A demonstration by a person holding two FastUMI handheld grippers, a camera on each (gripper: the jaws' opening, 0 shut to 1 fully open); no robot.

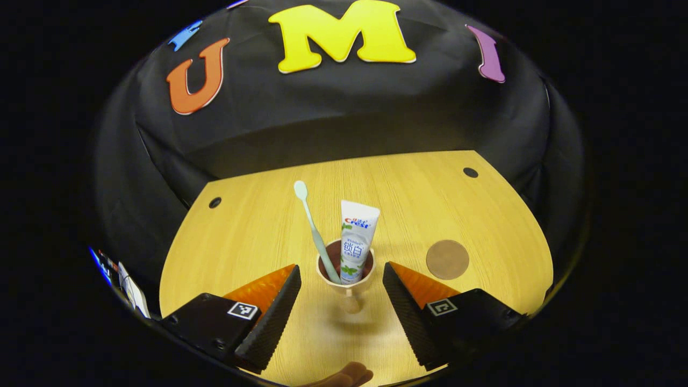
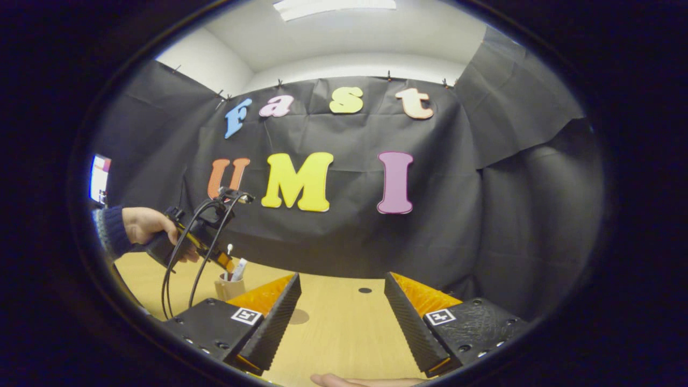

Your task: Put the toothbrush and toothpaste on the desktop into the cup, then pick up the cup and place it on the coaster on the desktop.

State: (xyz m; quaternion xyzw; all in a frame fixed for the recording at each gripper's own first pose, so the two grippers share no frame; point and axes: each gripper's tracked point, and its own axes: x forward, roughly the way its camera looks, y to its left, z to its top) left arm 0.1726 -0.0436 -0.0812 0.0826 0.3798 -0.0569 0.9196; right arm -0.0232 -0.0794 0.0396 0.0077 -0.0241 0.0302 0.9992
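In cup (image 1: pixel 345 279), toothbrush (image 1: pixel 312 226), toothpaste (image 1: pixel 356 242) (bases hidden)

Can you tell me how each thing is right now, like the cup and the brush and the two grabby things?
cup: upright on the desktop, not on the coaster.
toothbrush: standing in the cup, head up, leaning.
toothpaste: standing in the cup.
coaster: lying bare, apart from the cup.
left gripper: open, fingers either side of the cup, not touching.
right gripper: open, holding nothing.
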